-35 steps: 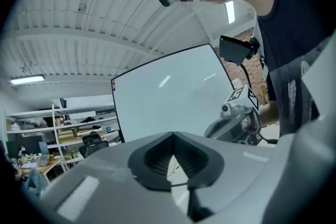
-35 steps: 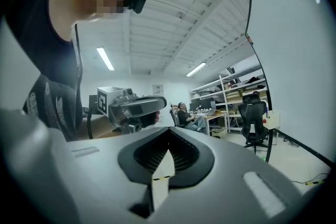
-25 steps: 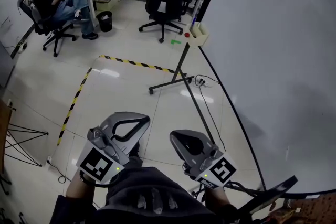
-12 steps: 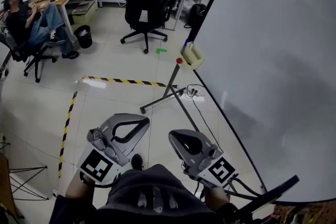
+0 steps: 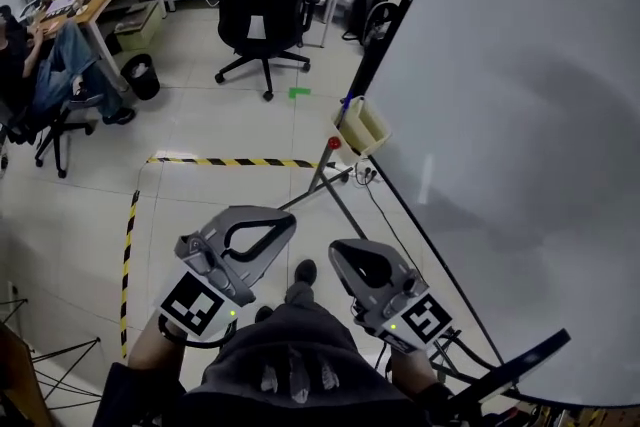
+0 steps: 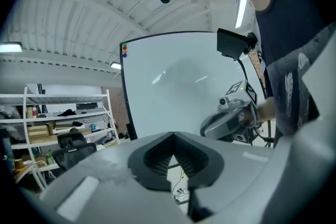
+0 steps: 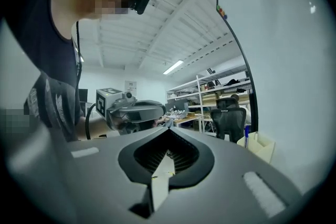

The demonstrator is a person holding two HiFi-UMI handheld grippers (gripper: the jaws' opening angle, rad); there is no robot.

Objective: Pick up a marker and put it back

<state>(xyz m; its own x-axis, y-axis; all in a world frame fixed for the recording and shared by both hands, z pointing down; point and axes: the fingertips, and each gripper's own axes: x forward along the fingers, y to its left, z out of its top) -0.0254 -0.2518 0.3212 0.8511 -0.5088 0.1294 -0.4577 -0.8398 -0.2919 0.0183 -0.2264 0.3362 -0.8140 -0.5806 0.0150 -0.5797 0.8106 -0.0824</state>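
Note:
A cream marker holder (image 5: 364,128) hangs at the lower left edge of the whiteboard (image 5: 520,115); a blue marker (image 5: 346,105) stands in it. The right gripper view shows the same holder (image 7: 259,147) and marker (image 7: 245,135) off to the right. Both grippers are held low in front of the person's body, well short of the holder. My left gripper (image 5: 284,219) is shut with nothing in it, its jaws meeting at the tip (image 6: 173,134). My right gripper (image 5: 338,249) is also shut and empty (image 7: 169,129).
The whiteboard stands on a black metal stand (image 5: 330,185) with a red knob (image 5: 334,143). A black office chair (image 5: 258,5) and desks are beyond it, a seated person (image 5: 50,65) at the left. Yellow-black tape (image 5: 225,162) marks the floor.
The holder and whiteboard stand have drawn nearer and lower in the head view as the person walks toward them. Both grippers stay shut at the same place before the body.

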